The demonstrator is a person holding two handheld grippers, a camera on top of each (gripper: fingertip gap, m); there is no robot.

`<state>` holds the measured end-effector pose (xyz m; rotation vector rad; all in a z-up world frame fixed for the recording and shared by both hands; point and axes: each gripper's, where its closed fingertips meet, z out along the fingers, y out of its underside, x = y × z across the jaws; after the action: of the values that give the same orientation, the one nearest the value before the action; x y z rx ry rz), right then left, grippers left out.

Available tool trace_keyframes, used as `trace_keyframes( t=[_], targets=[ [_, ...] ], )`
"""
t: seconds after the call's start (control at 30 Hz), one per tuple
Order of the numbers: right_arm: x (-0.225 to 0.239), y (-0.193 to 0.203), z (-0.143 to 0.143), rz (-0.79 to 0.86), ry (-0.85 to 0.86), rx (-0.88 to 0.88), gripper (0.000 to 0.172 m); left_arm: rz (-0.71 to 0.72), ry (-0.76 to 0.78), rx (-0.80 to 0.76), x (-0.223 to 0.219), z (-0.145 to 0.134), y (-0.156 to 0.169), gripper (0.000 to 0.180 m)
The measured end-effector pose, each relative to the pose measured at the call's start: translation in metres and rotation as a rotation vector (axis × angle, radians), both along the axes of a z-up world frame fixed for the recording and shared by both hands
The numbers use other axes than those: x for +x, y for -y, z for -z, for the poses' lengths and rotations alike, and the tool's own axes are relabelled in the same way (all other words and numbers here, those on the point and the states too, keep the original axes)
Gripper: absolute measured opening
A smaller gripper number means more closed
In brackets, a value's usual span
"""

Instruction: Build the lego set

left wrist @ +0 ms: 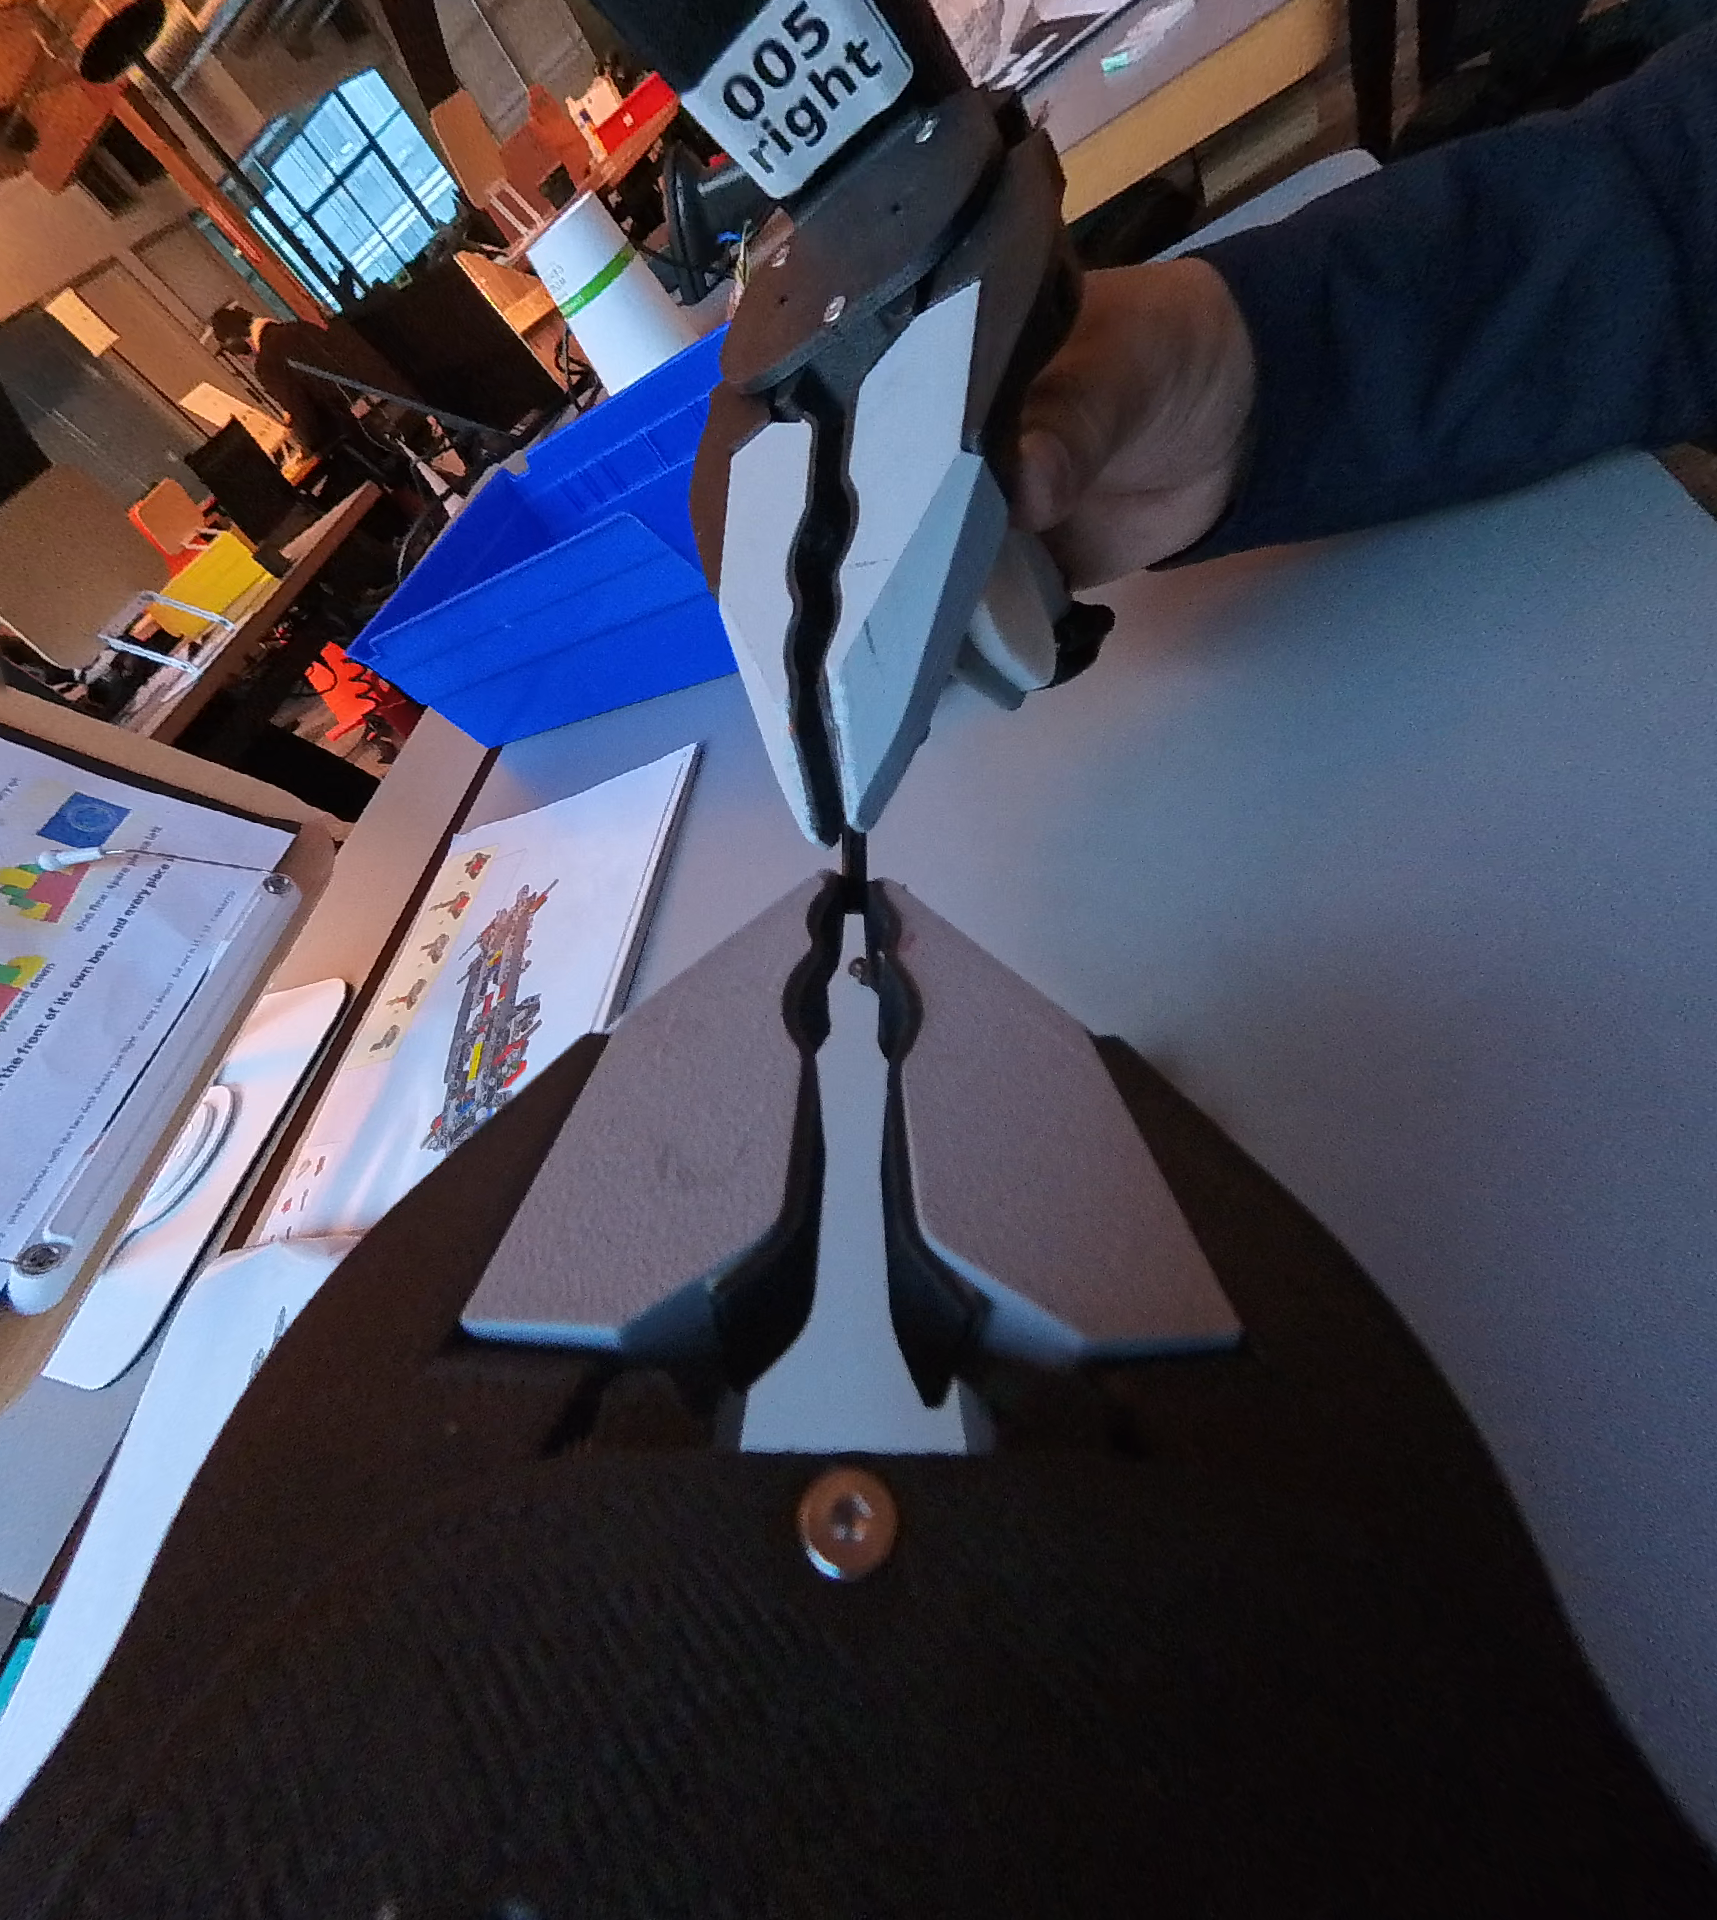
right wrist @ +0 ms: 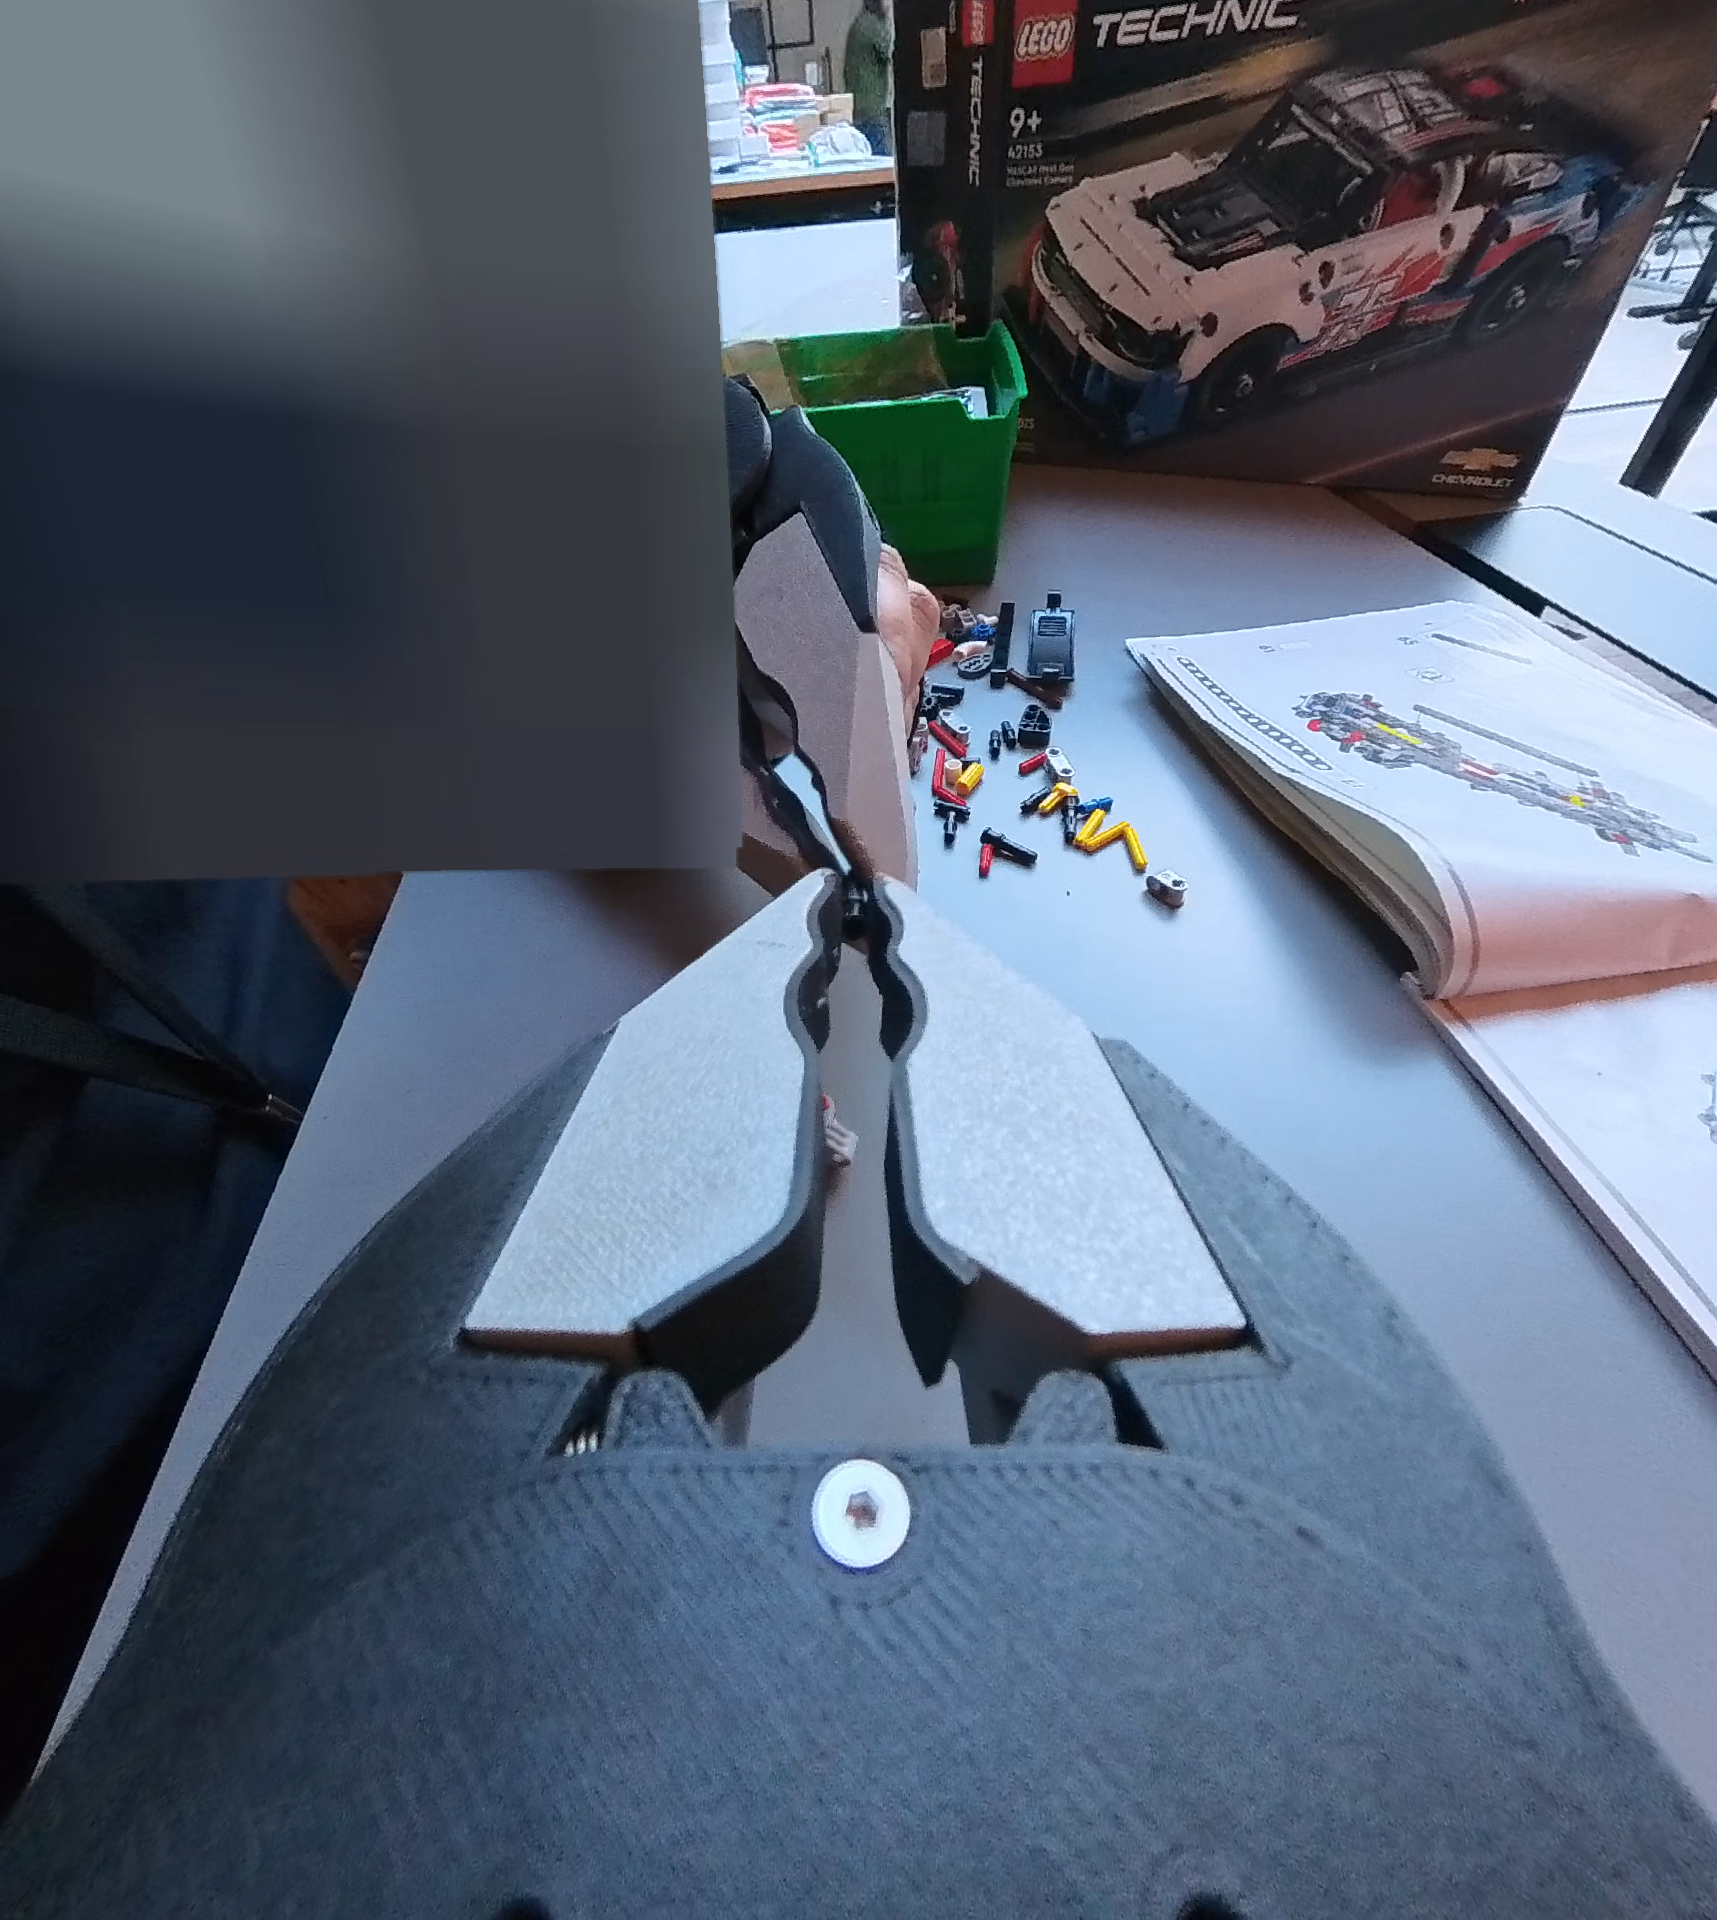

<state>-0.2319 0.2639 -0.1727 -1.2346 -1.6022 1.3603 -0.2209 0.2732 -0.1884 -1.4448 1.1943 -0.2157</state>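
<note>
Two hand-held grippers meet tip to tip above a pale grey surface, sharing one small black pin. The pin is slender, dark and rod-shaped, with a slight collar visible near one end; a short length of it spans the space between the two sets of tips. The left gripper has its jaws drawn narrow, clamped on one end of the pin; the right gripper, jaws likewise nearly closed, pinches the other end. A hand in a dark sleeve grips the right tool. On the surface beyond lie scattered small building pieces in black, red, yellow, blue and grey, near a green bin and a tall printed box showing a car. An open instruction booklet lies to one side, well apart from the pin; a blue bin stands farther off
</note>
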Motion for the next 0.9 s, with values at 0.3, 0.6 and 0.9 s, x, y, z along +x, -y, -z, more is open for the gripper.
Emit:
trace_keyframes(
  t=[0.3, 0.6, 0.9],
  targets=[
    [0.003, -0.002, -0.005, -0.004, -0.020, -0.028, 0.001, -0.014, 0.003, 0.028, -0.001, -0.003, -0.001, 0.001],
    [0.002, -0.002, -0.001, -0.003, -0.005, -0.020, 0.003, -0.019, 0.012, 0.037, -0.001, -0.004, -0.002, 0.001],
    [0.002, -0.002, 0.005, 0.005, 0.037, 0.026, 0.001, 0.014, 0.044, -0.042, 0.000, 0.002, 0.000, 0.004]
  ],
)
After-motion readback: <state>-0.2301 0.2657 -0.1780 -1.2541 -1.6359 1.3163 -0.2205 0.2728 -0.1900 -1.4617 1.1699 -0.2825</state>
